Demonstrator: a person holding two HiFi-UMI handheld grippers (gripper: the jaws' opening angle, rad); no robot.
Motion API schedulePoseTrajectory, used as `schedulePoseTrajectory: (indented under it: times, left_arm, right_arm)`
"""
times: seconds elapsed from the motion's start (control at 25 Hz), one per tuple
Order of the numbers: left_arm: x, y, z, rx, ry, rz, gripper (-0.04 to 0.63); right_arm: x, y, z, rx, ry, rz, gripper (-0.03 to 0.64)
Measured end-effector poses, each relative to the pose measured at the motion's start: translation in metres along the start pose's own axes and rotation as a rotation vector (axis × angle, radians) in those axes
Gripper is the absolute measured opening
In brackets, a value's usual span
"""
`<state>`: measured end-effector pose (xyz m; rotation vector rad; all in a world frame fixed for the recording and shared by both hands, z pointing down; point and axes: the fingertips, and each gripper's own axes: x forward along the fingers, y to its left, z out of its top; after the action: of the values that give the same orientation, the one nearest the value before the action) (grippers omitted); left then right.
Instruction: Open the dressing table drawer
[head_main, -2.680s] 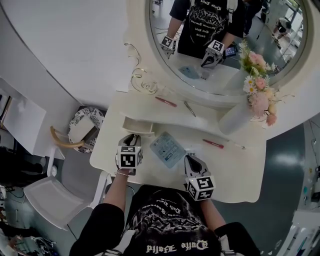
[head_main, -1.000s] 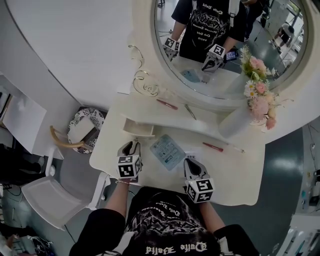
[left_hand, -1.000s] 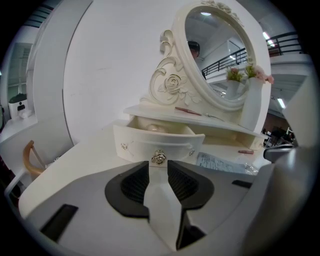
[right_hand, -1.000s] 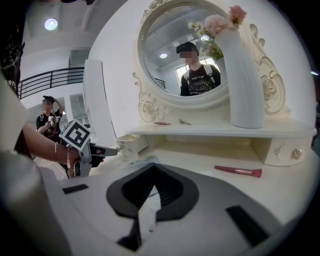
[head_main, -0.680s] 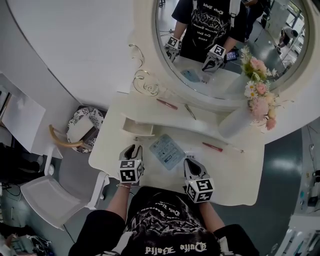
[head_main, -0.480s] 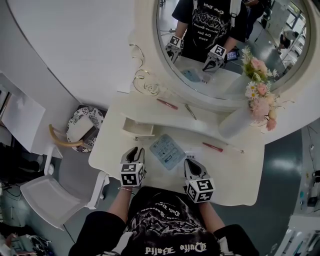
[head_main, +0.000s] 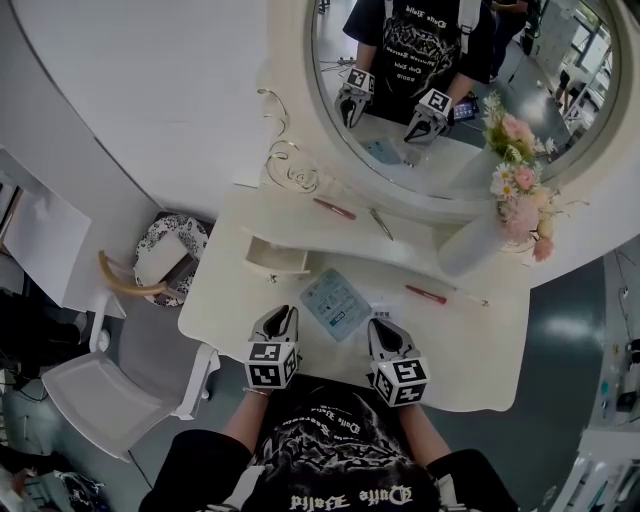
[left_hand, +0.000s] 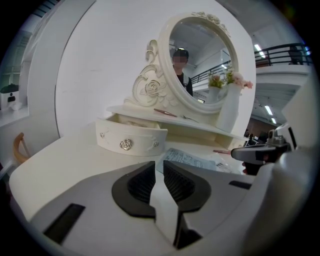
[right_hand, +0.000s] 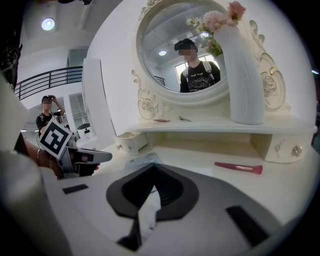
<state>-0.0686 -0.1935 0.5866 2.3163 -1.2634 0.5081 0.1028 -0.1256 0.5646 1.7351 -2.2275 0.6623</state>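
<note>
The small cream drawer (head_main: 277, 257) of the dressing table (head_main: 215, 300) stands pulled out at the left, under the shelf. Its rose knob (left_hand: 126, 145) faces me in the left gripper view. My left gripper (head_main: 279, 322) hangs over the table's front edge, well clear of the drawer. Its jaws (left_hand: 159, 166) are closing to a narrow gap with nothing between them. My right gripper (head_main: 381, 332) rests near the front edge to the right, its jaws (right_hand: 155, 170) together and empty. The drawer (right_hand: 129, 141) also shows far left in the right gripper view.
A blue-grey packet (head_main: 335, 300) lies between the grippers and the shelf. A red pencil (head_main: 425, 292) lies to the right. On the shelf are another red pencil (head_main: 333, 208), a metal tool (head_main: 380, 224) and a white vase of flowers (head_main: 470, 240). A white chair (head_main: 110, 390) stands at the left.
My left gripper has drawn back from the drawer toward the table's front edge and slightly right, its jaws narrowing. The drawer stays pulled out. The right gripper has not moved.
</note>
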Motion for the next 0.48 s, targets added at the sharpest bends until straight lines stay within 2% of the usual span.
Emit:
schedulePoseTrajectory:
  times: [0.24, 0.48]
  left_arm:
    - [-0.004, -0.017, 0.004, 0.035, -0.016, -0.044, 0.034]
    - [-0.011, -0.042, 0.012, 0.123, -0.038, -0.114, 0.021]
  right_arm:
    - [-0.001, 0.001, -0.001, -0.002, 0.006, 0.008, 0.011]
    - [-0.003, 0.005, -0.003, -0.003, 0.016, 0.012, 0.011]
